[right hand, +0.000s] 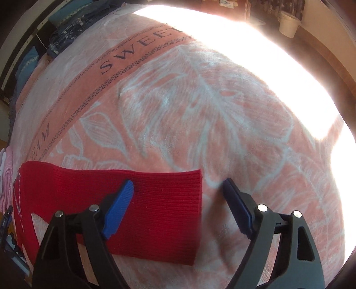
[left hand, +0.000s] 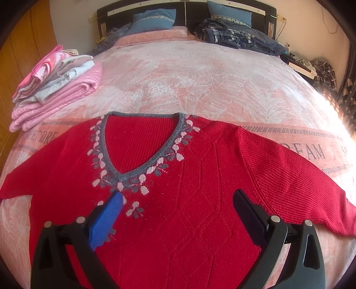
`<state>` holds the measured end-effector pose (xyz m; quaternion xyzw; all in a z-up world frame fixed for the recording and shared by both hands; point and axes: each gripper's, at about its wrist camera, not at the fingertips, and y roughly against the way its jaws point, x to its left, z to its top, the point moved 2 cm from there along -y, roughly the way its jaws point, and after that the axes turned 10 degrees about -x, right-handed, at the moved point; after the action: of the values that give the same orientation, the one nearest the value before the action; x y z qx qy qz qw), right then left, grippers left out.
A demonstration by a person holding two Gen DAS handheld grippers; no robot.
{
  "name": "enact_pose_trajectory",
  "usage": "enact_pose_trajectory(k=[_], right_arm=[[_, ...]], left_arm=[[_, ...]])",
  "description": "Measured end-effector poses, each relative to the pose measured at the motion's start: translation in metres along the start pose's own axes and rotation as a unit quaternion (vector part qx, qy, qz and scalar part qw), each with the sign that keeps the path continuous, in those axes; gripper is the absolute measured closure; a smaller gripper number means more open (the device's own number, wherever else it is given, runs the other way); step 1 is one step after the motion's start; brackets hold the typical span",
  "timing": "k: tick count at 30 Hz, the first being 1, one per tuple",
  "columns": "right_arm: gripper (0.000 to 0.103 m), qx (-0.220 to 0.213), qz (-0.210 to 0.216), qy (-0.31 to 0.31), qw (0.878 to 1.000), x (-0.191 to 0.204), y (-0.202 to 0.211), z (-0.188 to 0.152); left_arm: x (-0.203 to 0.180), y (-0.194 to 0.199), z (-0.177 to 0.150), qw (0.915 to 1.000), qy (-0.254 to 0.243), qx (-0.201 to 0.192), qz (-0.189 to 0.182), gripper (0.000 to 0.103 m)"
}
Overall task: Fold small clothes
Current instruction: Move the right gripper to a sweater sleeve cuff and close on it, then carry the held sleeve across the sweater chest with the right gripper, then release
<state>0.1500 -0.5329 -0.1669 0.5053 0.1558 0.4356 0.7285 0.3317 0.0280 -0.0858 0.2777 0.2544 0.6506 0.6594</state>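
Observation:
A red knit sweater (left hand: 200, 177) with a grey V-neck and white-and-grey flower trim lies flat, front up, on the pink bedspread (left hand: 189, 73), both sleeves spread out. My left gripper (left hand: 178, 195) hovers open over its chest, just below the neckline, holding nothing. In the right wrist view the sweater's sleeve (right hand: 160, 200) stretches to the right, ending in a ribbed cuff. My right gripper (right hand: 179, 184) is open above that cuff; its left finger is over the sleeve, its right finger over the bedspread (right hand: 200, 106).
A stack of folded pink and white clothes (left hand: 55, 86) sits at the bed's left edge. Blue pillows (left hand: 153, 21) and a crumpled plaid blanket (left hand: 235, 36) lie by the headboard. Strong sunlight washes out the bed's right side. A white bucket (right hand: 289, 24) stands on the floor beyond.

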Motion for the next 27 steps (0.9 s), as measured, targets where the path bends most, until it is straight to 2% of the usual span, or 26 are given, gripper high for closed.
enact_pose_trajectory(k=[2,4,5,7,9,11,12,19,22,27], right_arm=[[0.036,-0.003,-0.001,0.004,1.000,0.000,0.002,-0.001],[0.053,-0.006,0.014,0.005,1.000,0.001,0.004,-0.001],[0.056,-0.006,0.021,0.003,1.000,0.002,0.005,-0.002],[0.073,-0.008,0.034,0.001,0.999,0.004,0.005,-0.001],[0.079,-0.014,0.030,0.000,0.999,0.007,0.007,0.000],[0.094,-0.020,0.043,-0.002,0.999,0.008,0.010,0.002],[0.096,-0.024,0.062,-0.013,0.998,0.010,0.012,0.004],[0.097,-0.069,0.070,-0.026,0.995,0.019,0.032,0.022],[0.097,-0.095,0.089,-0.040,0.991,0.023,0.044,0.029],[0.097,-0.084,0.126,-0.032,0.988,0.051,0.053,0.034]], left_arm=[[0.000,-0.001,-0.001,1.0000,-0.004,0.002,0.002,0.004],[0.002,-0.003,-0.002,1.0000,-0.002,0.006,0.004,0.004],[0.003,-0.003,-0.003,1.0000,-0.002,0.006,0.006,0.004],[0.007,-0.004,-0.002,0.9999,-0.001,0.005,0.011,0.004],[0.011,-0.005,-0.001,0.9999,0.000,0.004,0.015,0.004],[0.015,-0.006,-0.001,0.9998,0.003,0.005,0.018,0.004],[0.017,-0.007,-0.001,0.9998,0.004,0.005,0.020,0.004],[0.031,-0.011,0.001,0.9994,0.007,0.007,0.032,0.004],[0.038,-0.011,0.003,0.9994,0.009,0.002,0.034,0.004],[0.057,-0.013,0.008,0.9993,0.023,0.001,0.030,0.004]])
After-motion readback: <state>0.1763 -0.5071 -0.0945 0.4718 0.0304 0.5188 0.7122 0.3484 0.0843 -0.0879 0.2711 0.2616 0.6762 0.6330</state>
